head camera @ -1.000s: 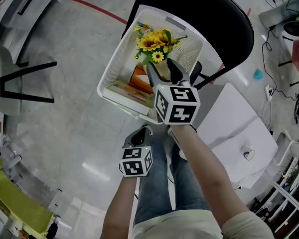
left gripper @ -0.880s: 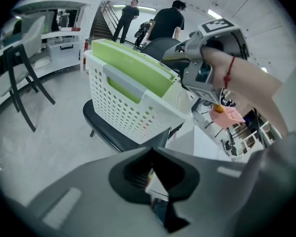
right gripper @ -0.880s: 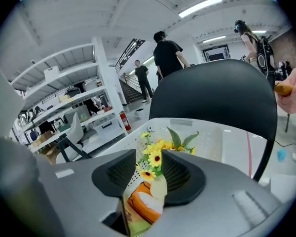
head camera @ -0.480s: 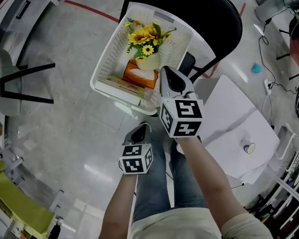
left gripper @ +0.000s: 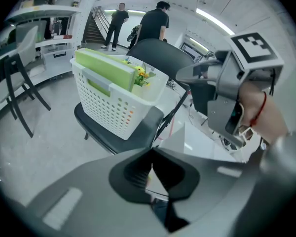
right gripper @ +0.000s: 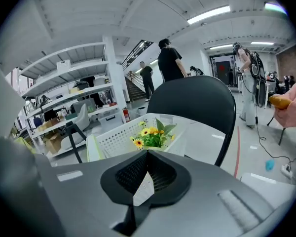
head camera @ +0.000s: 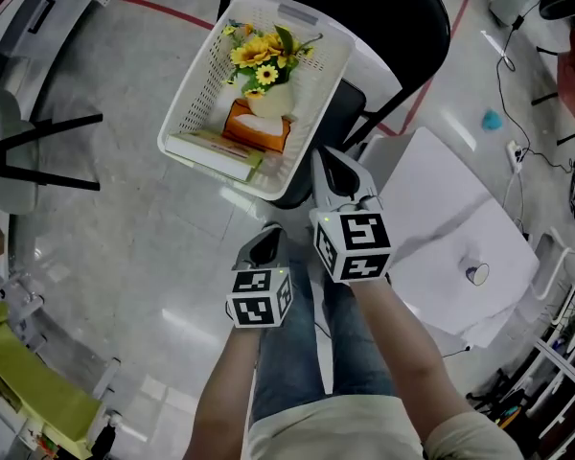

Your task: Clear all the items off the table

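Note:
A white basket (head camera: 196,113) rests on a black chair (head camera: 402,22). It holds a pot of yellow flowers (head camera: 257,57), an orange box (head camera: 259,127) and a green book (head camera: 211,149). My right gripper (head camera: 328,159) hangs shut and empty just in front of the basket, apart from it. Shut and empty too, my left gripper (head camera: 267,240) sits lower, over my legs. The right gripper view has the basket (right gripper: 113,138) and flowers (right gripper: 151,134) beyond the closed right gripper (right gripper: 147,156). From the left gripper (left gripper: 152,153) I see the basket (left gripper: 111,110) and the right gripper (left gripper: 185,76).
A white table (head camera: 441,218) stands to the right with a small round object (head camera: 477,274) on it. A grey chair (head camera: 14,151) is at the left and a yellow-green seat (head camera: 29,391) at the lower left. Cables (head camera: 556,175) lie on the floor at the right. People (right gripper: 170,60) stand far behind.
The right gripper's jaws stood open at the flower pot in the basket; now they are shut and the gripper has drawn back from the basket. The flowers stay in the basket.

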Action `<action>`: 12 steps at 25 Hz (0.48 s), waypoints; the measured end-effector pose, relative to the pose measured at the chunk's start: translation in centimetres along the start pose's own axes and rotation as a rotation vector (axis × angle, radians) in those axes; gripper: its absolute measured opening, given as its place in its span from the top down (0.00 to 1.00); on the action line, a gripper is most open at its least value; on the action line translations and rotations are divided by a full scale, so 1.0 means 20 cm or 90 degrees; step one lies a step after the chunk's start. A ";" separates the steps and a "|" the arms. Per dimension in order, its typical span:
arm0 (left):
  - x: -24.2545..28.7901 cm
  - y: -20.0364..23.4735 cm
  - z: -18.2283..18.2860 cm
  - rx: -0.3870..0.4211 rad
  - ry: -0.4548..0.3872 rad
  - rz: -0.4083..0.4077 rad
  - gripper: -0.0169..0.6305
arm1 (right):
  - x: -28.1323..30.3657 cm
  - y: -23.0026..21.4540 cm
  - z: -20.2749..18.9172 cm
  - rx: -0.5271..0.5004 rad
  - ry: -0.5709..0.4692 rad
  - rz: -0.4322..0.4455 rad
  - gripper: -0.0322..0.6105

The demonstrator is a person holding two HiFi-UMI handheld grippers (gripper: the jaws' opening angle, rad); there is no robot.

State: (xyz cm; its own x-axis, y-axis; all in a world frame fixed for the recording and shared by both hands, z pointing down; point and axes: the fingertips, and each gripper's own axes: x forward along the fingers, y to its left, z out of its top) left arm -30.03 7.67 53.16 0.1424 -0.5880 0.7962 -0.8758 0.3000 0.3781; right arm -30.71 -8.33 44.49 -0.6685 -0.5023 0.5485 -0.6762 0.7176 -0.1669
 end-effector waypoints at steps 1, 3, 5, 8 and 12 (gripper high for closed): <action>0.00 -0.01 0.00 0.001 -0.004 0.001 0.96 | -0.02 -0.01 -0.02 -0.004 0.002 0.001 0.95; 0.00 -0.03 0.00 0.005 -0.015 0.007 0.96 | -0.06 -0.02 -0.06 -0.008 0.006 0.003 0.95; 0.00 -0.06 -0.01 0.014 -0.020 0.012 0.96 | -0.10 -0.04 -0.09 -0.005 0.009 0.007 0.95; 0.00 -0.11 -0.03 0.017 -0.015 0.005 0.96 | -0.15 -0.05 -0.14 0.001 0.015 0.014 0.95; 0.00 -0.16 -0.05 -0.001 -0.022 0.006 0.96 | -0.23 -0.08 -0.21 0.000 0.024 0.016 0.95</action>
State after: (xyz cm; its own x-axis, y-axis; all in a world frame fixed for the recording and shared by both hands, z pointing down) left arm -26.85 7.45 52.41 0.1181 -0.6108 0.7829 -0.8764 0.3066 0.3714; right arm -25.37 -5.12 45.71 -0.6728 -0.4658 0.5748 -0.6598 0.7293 -0.1812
